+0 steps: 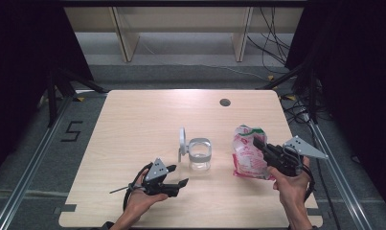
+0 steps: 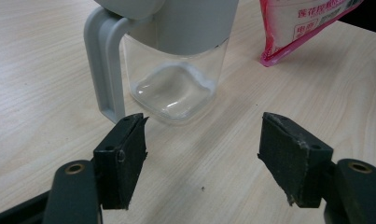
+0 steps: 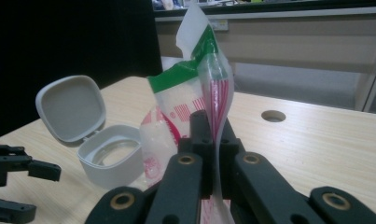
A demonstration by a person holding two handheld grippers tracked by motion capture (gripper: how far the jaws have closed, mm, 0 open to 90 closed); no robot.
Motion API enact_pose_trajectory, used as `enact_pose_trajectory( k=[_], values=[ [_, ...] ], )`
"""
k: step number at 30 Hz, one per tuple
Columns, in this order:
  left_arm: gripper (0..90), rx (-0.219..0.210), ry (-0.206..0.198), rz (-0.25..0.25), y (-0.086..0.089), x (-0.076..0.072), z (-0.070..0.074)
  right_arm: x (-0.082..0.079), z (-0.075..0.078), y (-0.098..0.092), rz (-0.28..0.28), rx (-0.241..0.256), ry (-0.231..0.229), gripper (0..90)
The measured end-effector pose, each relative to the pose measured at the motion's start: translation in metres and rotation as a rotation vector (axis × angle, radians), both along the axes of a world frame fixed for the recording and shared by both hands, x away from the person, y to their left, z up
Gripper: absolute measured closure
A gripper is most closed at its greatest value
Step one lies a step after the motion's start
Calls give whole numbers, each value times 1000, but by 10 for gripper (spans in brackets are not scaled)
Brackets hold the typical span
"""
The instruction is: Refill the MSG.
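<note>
a pale wooden table [image 1: 133,124] is seen from above. a pink and white bag [image 1: 247,152] is held upright near its right side, pinched between the closed jaws of the right gripper [image 1: 263,147]. just left of the bag, a clear jar [image 1: 199,154] is stood with its grey lid [image 1: 182,139] flipped open. the left gripper [image 1: 177,178] is held spread and empty before the jar.
</note>
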State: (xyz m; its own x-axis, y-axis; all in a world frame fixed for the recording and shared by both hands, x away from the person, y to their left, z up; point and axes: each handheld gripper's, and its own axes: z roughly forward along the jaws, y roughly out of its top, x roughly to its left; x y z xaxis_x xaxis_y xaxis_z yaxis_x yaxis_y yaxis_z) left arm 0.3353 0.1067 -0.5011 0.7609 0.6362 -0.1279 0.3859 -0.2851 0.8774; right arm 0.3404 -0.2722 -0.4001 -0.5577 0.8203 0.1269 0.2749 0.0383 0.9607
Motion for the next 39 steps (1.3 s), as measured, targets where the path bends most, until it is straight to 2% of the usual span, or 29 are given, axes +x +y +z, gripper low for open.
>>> enact_pose_trajectory(
  k=[1, 3, 4, 7, 8, 9, 10, 11, 12, 13, 15, 17, 19, 21, 22, 23, 24, 25, 26, 27, 30, 32, 34, 35, 36, 37, 38, 39],
  values=[
    [312, -8, 5, 2, -2, 0, -1, 0, 1, -1, -5, -10, -8, 900],
    [312, -13, 14, -10, -4, -1, -2, -2, 2, 0, -8, 8, 6, 900],
    [312, -5, 9, -17, -5, -1, -2, -1, 2, 0, -3, 8, -8, 900],
    [312, 0, 7, -32, -11, -4, -5, -3, 5, 2, 1, -5, -8, 900],
    [312, 0, 10, -42, -14, -5, -6, -4, 6, 4, -3, 9, 7, 900],
    [312, -2, 3, -48, -17, -6, -8, -5, 7, 5, -3, 10, 3, 900],
    [313, -17, 5, -46, -22, -8, -9, -5, 7, 5, 0, 24, -2, 900],
    [313, -9, 9, -63, -25, -9, -10, -5, 8, 5, 11, 13, -6, 900],
    [312, -24, 3, -70, -33, -10, -12, -5, 8, 5, 9, 15, -12, 900],
    [312, -22, 0, -77, -38, -11, -13, -5, 9, 7, 23, 28, -14, 900],
    [313, -25, -2, -97, -48, -13, -15, -6, 10, 9, 29, 20, -20, 900],
    [313, -1, -18, -120, -64, -13, -17, -8, 12, 12, 38, 31, -18, 900],
    [313, 10, -40, -130, -74, -14, -16, -8, 15, 13, 60, 15, -27, 900],
    [315, 13, -56, -149, -84, -14, -14, -10, 18, 16, 56, 39, -9, 900],
    [315, 13, -56, -149, -84, -14, -14, -10, 18, 16, 56, 39, -9, 900],
    [315, 11, -61, -130, -91, -15, -12, -9, 21, 17, 72, 19, -39, 900],
    [317, 10, -56, -137, -95, -15, -11, -10, 21, 19, 72, 30, -30, 900],
    [319, 25, -67, -138, -98, -15, -10, -11, 23, 21, 79, 39, -27, 900],
    [319, 31, -74, -129, -102, -15, -9, -11, 24, 22, 87, 37, -43, 900],
    [320, 47, -82, -126, -106, -14, -9, -12, 25, 24, 83, 47, -34, 900],
    [324, 52, -91, -112, -116, -10, -11, -13, 29, 26, 103, 40, -35, 900],
    [326, 70, -93, -94, -122, -7, -11, -13, 30, 28, 108, 30, -56, 900],
    [333, 87, -104, -86, -126, -5, -10, -16, 32, 31, 110, 37, -38, 900],
    [334, 75, -99, -80, -129, -4, -10, -15, 33, 32, 112, 30, -50, 900],
    [335, 60, -91, -73, -131, -4, -10, -17, 34, 33, 120, 38, -34, 900],
    [336, 57, -85, -74, -134, -3, -10, -16, 34, 34, 129, 38, -48, 900],
    [337, 82, -97, -71, -135, -3, -10, -16, 35, 35, 132, 33, -53, 900],
    [345, 83, -97, -70, -137, -3, -10, -16, 36, 35, 145, 34, -52, 900]
  ],
)
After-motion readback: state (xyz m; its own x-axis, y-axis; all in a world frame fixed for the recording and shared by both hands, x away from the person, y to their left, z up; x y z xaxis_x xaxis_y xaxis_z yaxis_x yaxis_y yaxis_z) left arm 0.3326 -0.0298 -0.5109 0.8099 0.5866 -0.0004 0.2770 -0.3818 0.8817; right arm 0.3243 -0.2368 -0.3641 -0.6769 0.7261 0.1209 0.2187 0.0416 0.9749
